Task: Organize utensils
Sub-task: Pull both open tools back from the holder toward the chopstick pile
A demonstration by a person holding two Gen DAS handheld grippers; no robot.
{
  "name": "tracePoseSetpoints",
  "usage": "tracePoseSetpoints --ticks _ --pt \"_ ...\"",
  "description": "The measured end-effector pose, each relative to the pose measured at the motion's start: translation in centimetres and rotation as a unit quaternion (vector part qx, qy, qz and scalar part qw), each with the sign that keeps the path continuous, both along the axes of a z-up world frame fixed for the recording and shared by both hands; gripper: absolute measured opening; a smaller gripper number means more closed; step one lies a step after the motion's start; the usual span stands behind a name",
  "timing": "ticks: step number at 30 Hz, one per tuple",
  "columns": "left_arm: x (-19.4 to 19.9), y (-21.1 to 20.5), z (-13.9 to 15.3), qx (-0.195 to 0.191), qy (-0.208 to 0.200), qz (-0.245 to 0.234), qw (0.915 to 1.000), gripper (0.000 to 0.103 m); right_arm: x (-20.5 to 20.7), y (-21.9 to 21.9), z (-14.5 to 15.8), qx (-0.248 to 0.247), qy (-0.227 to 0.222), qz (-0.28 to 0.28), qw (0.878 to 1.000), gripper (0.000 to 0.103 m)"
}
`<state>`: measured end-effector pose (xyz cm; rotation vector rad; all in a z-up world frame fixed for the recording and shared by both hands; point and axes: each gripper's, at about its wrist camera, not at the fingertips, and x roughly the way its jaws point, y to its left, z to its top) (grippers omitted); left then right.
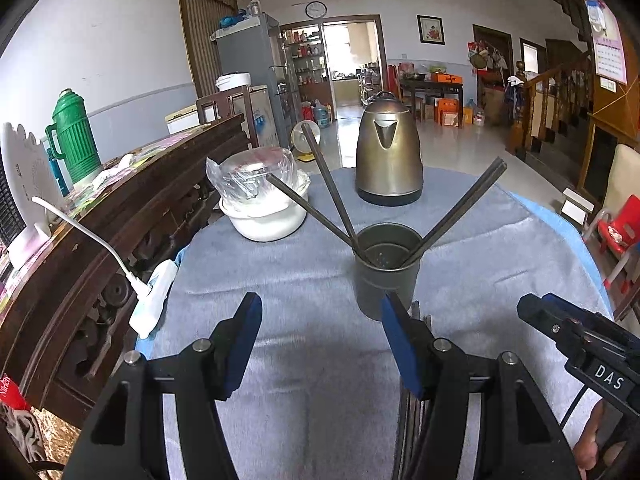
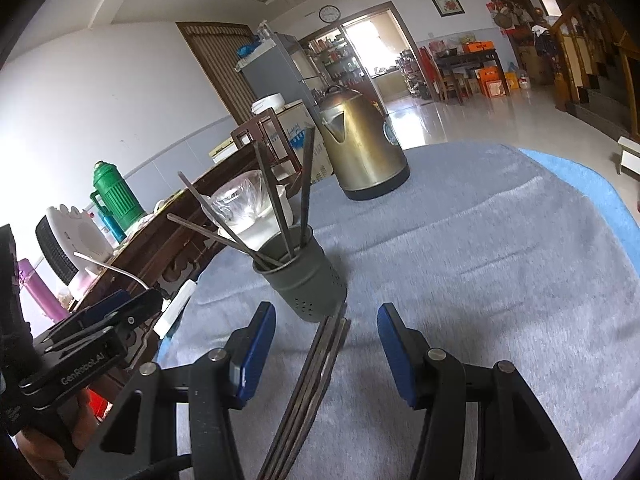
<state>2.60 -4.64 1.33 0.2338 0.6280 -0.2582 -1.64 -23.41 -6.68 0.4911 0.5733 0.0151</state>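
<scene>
Several chopsticks point(image 1: 328, 184) are already standing in the holder point(image 1: 386, 272) on the surface point(image 1: 300, 280), and a loose bundle point(image 2: 316, 380) is still lying flat just in front of the holder. The right gripper point(image 2: 326, 350) is straddling that bundle with its jaws apart, pads not pressing. The left gripper point(image 1: 320, 344) is hovering open and empty beside it. Judging by this, the pickup is in hand; next, the right jaws need to close squarely on the bundle.
</scene>
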Motion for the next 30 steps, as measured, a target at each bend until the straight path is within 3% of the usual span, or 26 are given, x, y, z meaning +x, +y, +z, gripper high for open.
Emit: tracePoseSetpoints --ticks 30 --pt "-0.6 -3.7 -1.7 0.028 0.016 -0.041 0.9987 0.063 0.0 -2.7 -2.9 0.032 0.026 -0.031 0.999 0.057"
